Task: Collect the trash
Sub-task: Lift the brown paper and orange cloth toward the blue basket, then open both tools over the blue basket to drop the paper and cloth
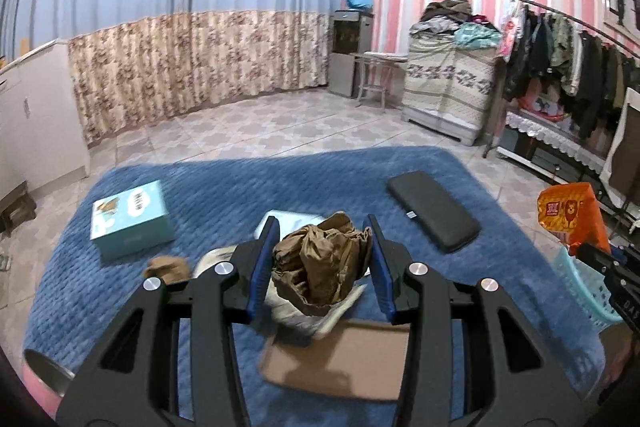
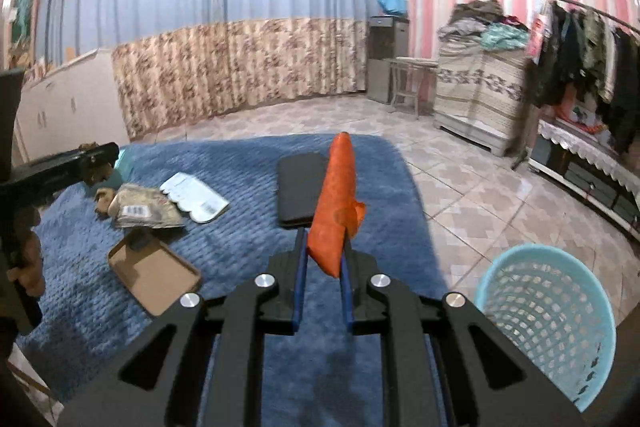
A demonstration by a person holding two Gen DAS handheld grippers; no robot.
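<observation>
Left wrist: left gripper [image 1: 324, 259] clamped on brown paper wad [image 1: 322, 263], held above blue blanket [image 1: 224, 195]. Teal box [image 1: 132, 219] at 10 o'clock of wad, black case [image 1: 434, 211] at 2 o'clock, cardboard tray [image 1: 340, 363] at 6 o'clock. Right wrist: right gripper [image 2: 324, 255] pinched tight on orange bag [image 2: 334, 203], bag sticking forward at 12 o'clock. Teal basket [image 2: 548, 323] on floor at 4 o'clock, beside blanket. More wrappers [image 2: 148, 211] on blanket at 10 o'clock.
</observation>
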